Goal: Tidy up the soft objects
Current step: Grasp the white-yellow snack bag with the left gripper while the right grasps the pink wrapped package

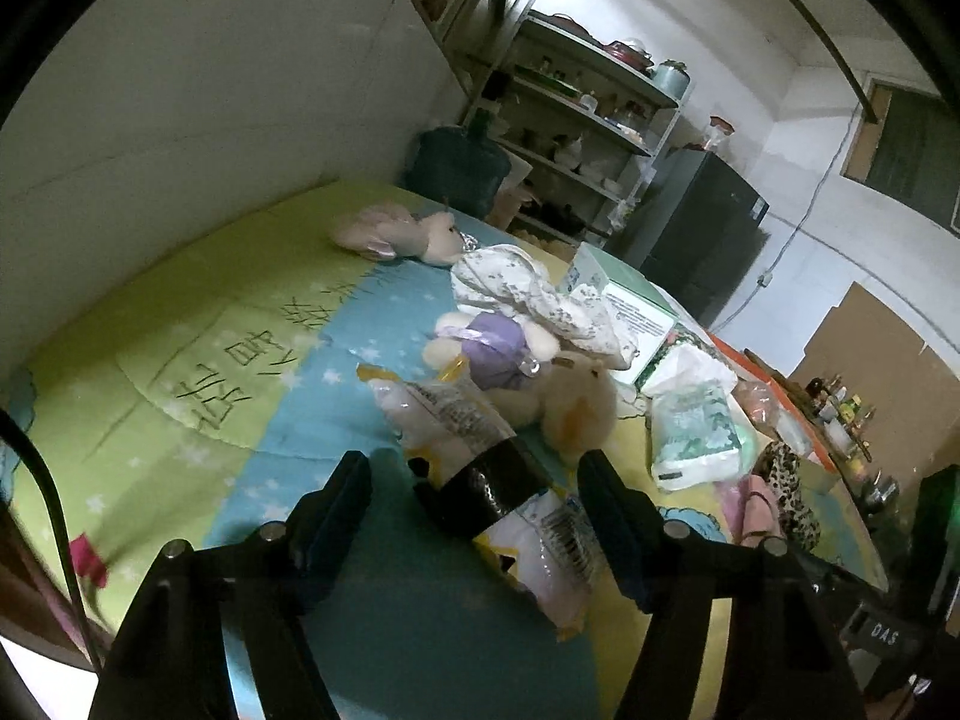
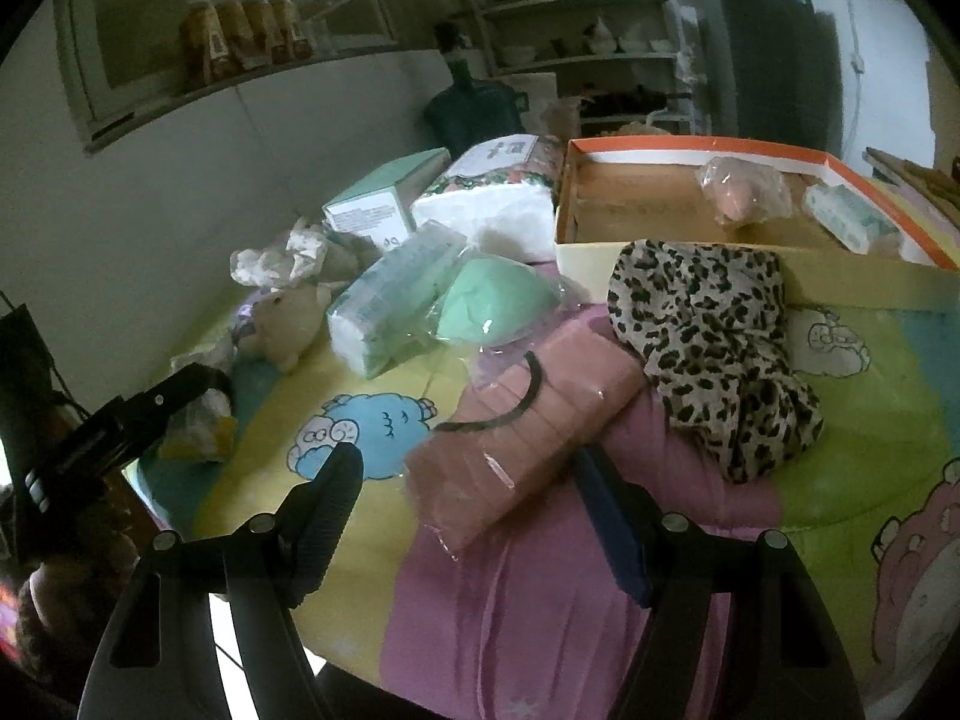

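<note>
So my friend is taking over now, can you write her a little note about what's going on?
Left hand-held gripper: open, a plastic packet lies between its fingers, not gripped.
Right hand-held gripper: open, straddling the near end of a wrapped pink bundle.
Done: the box already holds a bagged pink item and a small pack.
Left on the sheet: a leopard cloth, a green pad, tissue packs, plush toys and a crumpled cloth.
Next, probably: grip and carry each to the box.
</note>
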{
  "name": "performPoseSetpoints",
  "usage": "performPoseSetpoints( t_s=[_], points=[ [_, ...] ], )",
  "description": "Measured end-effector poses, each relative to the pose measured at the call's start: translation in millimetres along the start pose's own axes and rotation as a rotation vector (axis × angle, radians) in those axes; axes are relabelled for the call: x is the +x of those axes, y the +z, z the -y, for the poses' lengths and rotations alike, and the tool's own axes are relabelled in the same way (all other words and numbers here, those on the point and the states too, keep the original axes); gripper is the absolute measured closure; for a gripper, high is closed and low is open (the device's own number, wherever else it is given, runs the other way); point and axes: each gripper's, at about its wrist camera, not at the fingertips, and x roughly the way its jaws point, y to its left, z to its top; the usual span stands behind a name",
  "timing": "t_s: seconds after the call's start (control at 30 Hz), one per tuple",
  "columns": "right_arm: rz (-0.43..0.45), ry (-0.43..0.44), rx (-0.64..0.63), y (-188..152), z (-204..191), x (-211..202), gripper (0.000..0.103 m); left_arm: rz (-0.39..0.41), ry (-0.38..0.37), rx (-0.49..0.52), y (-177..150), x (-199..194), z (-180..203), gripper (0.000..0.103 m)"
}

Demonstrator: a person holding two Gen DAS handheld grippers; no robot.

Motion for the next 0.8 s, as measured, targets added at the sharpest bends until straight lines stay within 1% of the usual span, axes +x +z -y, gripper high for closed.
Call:
performPoseSetpoints(
  t_s=[0.07,0.13,0.3,0.43,0.57,0.73,0.77,0.8],
  points=[
    [0.002,-0.002,-0.001,0,0,1,0.028,-0.009,-0.007,0.009,1,4,3,0.035],
    [0.004,-0.004,0.001,0,0,2,0.028,-0.015,-0.003,0.032,2,10,9,0.038],
    [0.010,-0.013,0.009,3,-1,4,0.028,-0.018,-0.013,0.046,4,17,11,0.047],
    [0.014,-0.026,0.021,7,-3,8,0.028,-0.011,-0.016,0.060,2,18,10,0.049],
    [0.027,-0.062,0.050,12,-2,14,0.028,-0.006,-0.018,0.072,1,16,9,0.050],
    [0.022,-0.106,0.003,13,-8,19,0.028,0.004,-0.030,0.073,-1,10,6,0.051],
    [0.021,-0.109,-0.006,13,-9,20,0.029,0.009,-0.030,0.074,-2,8,6,0.051],
    [0.021,-0.109,-0.009,12,-9,19,0.034,0.012,-0.028,0.076,-2,7,5,0.051]
  ],
)
